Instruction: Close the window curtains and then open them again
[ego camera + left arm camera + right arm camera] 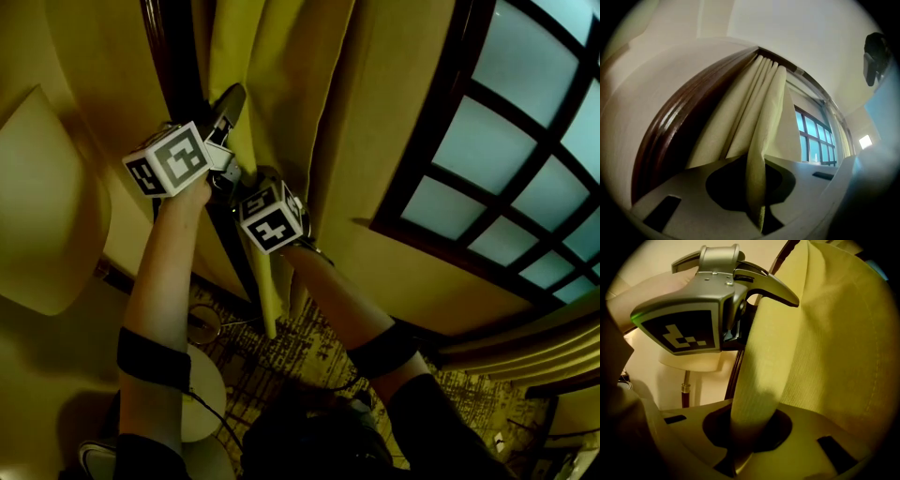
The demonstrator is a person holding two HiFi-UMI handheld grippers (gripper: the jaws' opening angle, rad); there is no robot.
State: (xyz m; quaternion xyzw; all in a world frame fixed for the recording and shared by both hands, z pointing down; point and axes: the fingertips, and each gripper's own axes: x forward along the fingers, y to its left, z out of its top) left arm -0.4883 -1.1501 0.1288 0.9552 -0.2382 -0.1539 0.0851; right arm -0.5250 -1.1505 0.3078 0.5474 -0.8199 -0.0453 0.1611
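Yellow curtain (281,84) hangs bunched in folds at the left side of the window (525,159), beside a dark wooden frame (178,56). Your left gripper (758,211) has its fingers clamped on one thin fold. Just below it, your right gripper (740,451) pinches a thicker fold.

Patterned carpet (291,354) bears a floor lamp's round base (204,324).
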